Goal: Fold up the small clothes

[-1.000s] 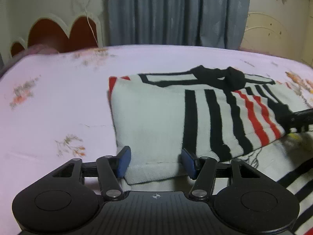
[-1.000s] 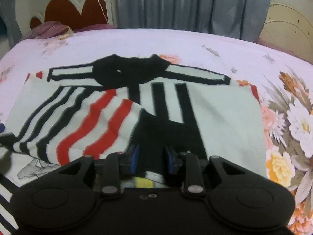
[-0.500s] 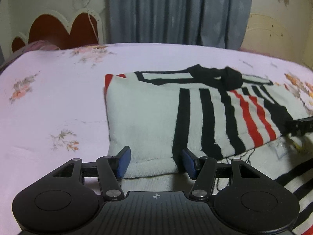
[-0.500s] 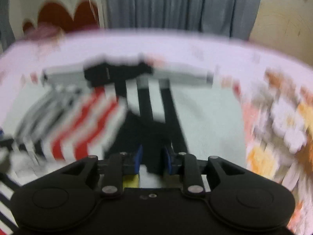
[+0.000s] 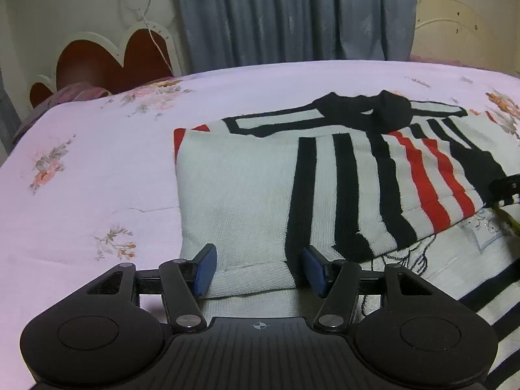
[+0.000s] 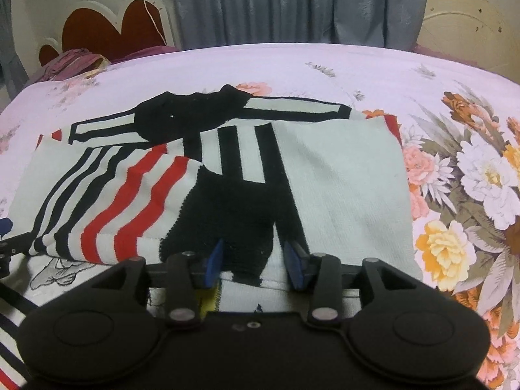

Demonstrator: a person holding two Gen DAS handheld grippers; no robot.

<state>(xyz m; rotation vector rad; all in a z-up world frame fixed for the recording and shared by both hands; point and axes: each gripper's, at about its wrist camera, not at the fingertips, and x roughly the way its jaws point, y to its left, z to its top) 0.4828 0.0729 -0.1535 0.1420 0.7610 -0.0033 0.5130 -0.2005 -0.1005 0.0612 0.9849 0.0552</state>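
Striped sweater (image 5: 260, 175) folded on bed (image 5: 97, 162); left gripper (image 5: 258, 268) jaws apart; right gripper (image 6: 253, 260) jaws just opening, straddling hem.

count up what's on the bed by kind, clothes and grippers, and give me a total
Striped knit sweater: 1
Other clothes beneath it, a printed garment and a striped one: 2
Bundled purple cloth by the headboard: 1
Grippers, left and right: 2
Total: 6

A bed (image 5: 97, 169) fills the foreground, covered by a pale pink sheet printed with flowers, larger and brighter on its right side. At its far left stands a cream-edged headboard (image 5: 107, 61) with dark red scalloped panels. Grey-blue curtains (image 5: 292, 13) hang behind, against cream walls (image 5: 65, 6). The light is dim and indoor.
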